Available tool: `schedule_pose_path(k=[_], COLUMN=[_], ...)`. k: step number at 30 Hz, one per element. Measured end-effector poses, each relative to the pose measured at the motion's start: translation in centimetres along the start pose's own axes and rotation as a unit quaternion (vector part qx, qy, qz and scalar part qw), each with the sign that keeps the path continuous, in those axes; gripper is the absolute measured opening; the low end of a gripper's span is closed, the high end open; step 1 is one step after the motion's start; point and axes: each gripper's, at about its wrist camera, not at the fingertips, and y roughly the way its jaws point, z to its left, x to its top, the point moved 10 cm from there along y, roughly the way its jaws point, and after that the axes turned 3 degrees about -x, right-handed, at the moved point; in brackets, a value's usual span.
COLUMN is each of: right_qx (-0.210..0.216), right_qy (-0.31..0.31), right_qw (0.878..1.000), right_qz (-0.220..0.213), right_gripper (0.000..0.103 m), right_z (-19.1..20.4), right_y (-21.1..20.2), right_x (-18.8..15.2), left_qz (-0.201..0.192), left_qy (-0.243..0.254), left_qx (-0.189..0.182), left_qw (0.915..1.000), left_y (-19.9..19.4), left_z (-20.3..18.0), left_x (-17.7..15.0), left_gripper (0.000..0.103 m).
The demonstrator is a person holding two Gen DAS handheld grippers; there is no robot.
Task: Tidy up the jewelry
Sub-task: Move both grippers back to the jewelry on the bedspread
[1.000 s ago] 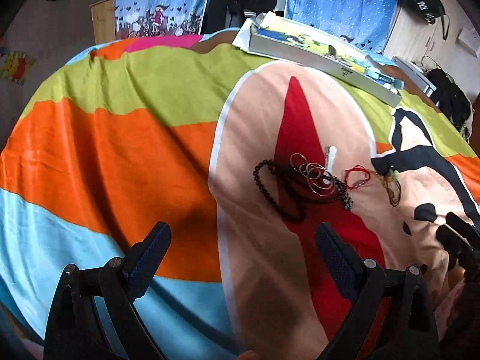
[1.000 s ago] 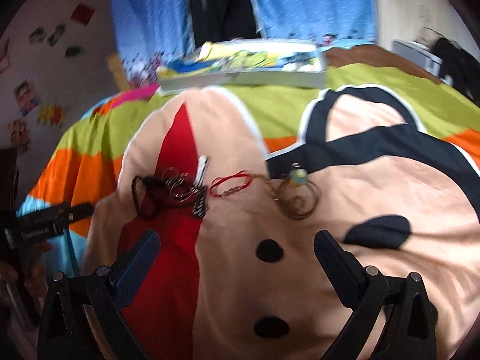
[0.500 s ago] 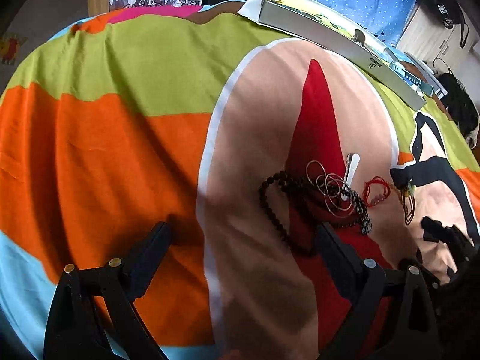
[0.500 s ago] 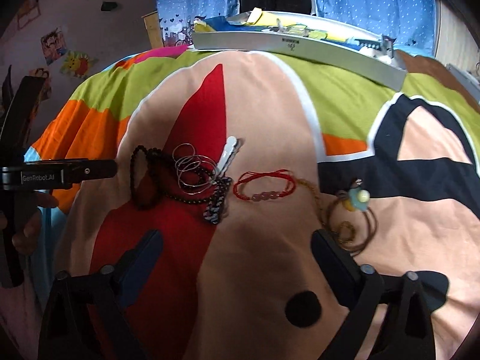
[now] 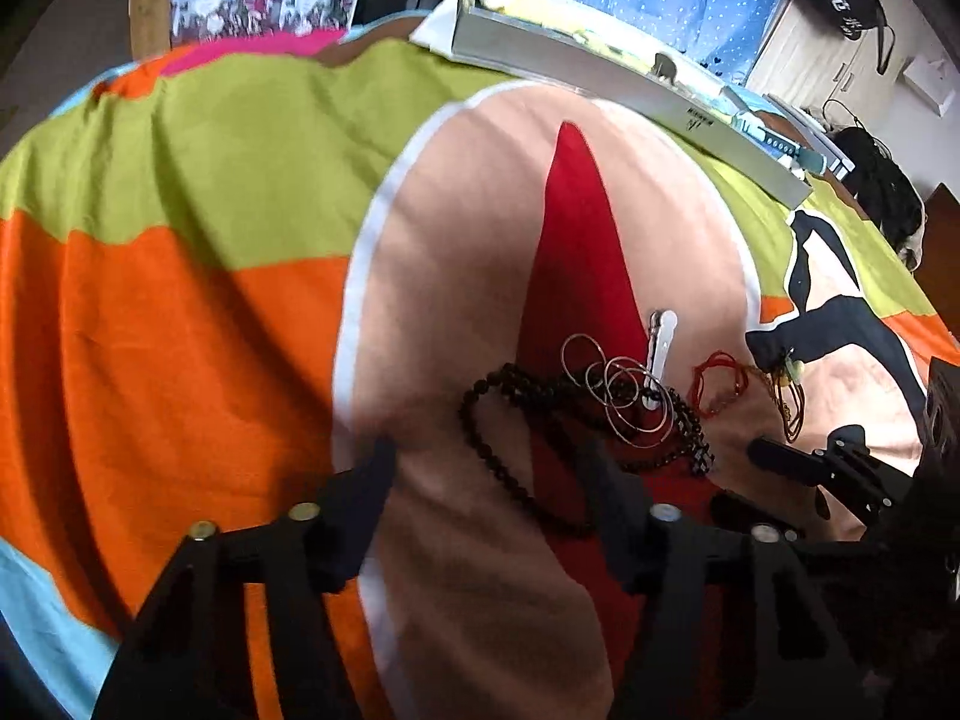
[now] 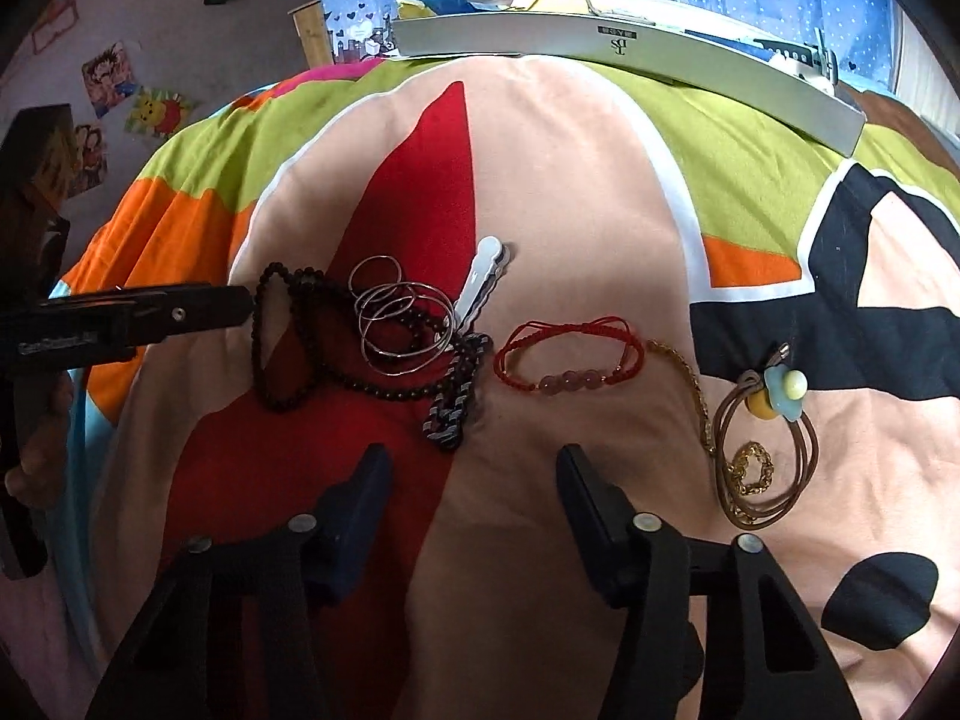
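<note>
a: nearest first — where's the right hand-held gripper (image 6: 474, 480)?

b: low over the bed cover (image 6: 570, 192), jaws spread and empty. the dark link chain (image 6: 453, 405) lies just ahead of its left finger, long axis running away from it. the red cord bracelet (image 6: 567, 354) lies crosswise beyond.

a: and the left hand-held gripper (image 5: 489, 480)?

b: also released, holding nothing. the black bead strand (image 5: 510, 450) sits right between its fingers, so it's nearer that. silver bangles (image 6: 402, 324) overlap the beads; the white clip (image 6: 480, 282) is behind.

a: changed?

b: both have closed in on the pile since half a second ago.
</note>
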Motion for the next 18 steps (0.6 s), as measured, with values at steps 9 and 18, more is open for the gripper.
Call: schedule_pose_path(k=[9,18], right_qx=[0.002,0.009], right_qy=[-0.002,0.006], right_qw=[1.0,1.0], right_qz=[-0.006,-0.01], right_gripper=[0.044,0.029], right_z=[0.3,0.7], right_y=[1.0,2.8], right_x=[0.4,1.2], left_qz=[0.013,0.0], left_qy=[-0.003,0.038], left_qx=[0.009,0.033], left_qw=[0.9999,0.9987], left_y=[2.3,2.9], left_z=[0.7,-0.3], left_x=[0.9,0.7], left_gripper=[0.041,0.005])
